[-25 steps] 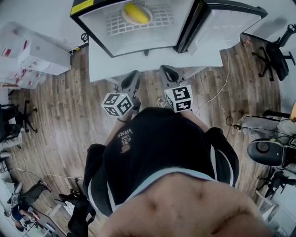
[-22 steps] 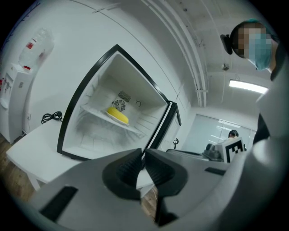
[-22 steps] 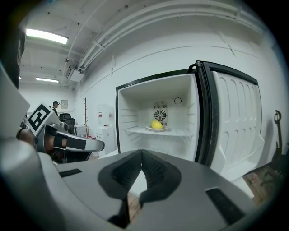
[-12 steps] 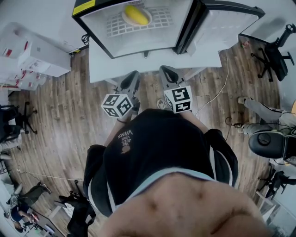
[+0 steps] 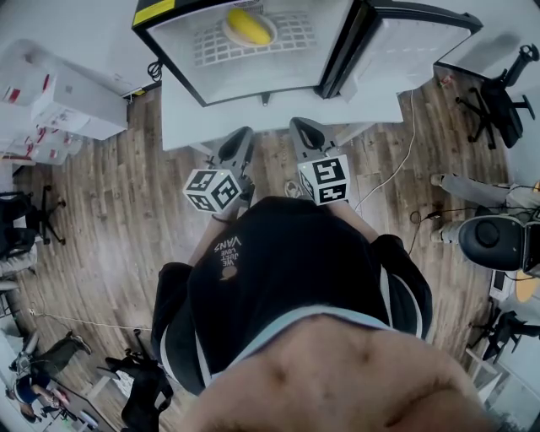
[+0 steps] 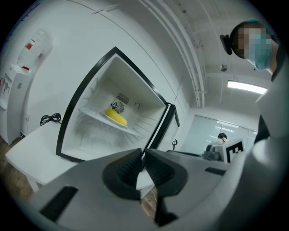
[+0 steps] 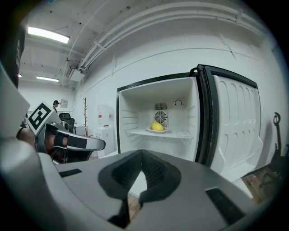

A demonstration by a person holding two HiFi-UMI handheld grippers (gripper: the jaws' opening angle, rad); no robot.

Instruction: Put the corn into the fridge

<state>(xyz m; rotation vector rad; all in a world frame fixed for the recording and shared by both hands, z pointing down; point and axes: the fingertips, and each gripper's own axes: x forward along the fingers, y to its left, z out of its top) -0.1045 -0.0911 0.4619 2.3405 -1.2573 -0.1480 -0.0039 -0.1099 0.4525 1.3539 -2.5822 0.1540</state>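
Corn (image 5: pixel 249 25) lying inside fridge (image 5: pixel 181 51), door (image 5: pixel 413 42) wide open, left hand-held gripper (image 5: pixel 242 135) and right hand-held gripper (image 5: pixel 304 126) closed, empty

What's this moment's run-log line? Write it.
corn: on plate, fridge shelf | fridge door: open | left gripper: shut, empty | right gripper: shut, empty

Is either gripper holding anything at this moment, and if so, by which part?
Nothing is held. The left gripper and right gripper are both shut and empty; the corn sits on the fridge shelf.
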